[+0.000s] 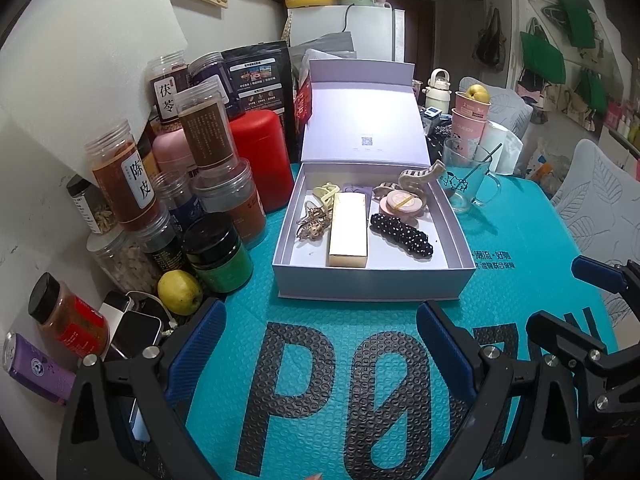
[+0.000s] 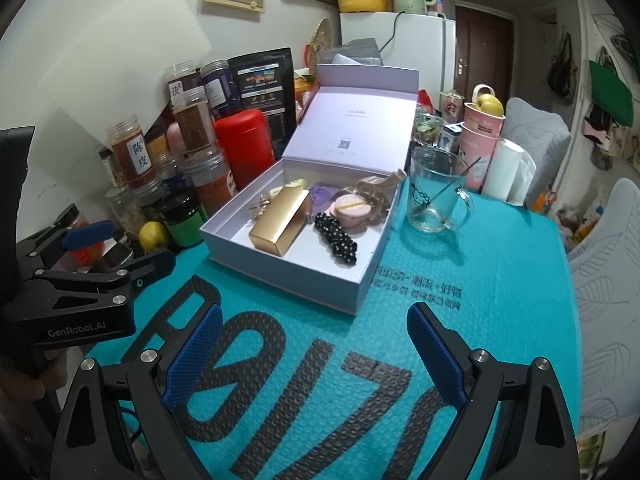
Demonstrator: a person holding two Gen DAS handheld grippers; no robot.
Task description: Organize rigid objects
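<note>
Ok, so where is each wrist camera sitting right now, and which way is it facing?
Left wrist view: low over the teal mat, facing the open gift box head-on, jars to its left; its own open left gripper frames the bottom, the right gripper shows at the right edge.
Right wrist view: further right, facing the same box at an angle; its open gripper sits below, the left gripper at the left edge.
Shared: box, gold box, black scrunchie, glass mug.

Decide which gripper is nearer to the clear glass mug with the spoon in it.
Right. The right gripper sits just short of the clear glass mug, slightly to its left; the left gripper is farther left, in front of the open box.
</note>
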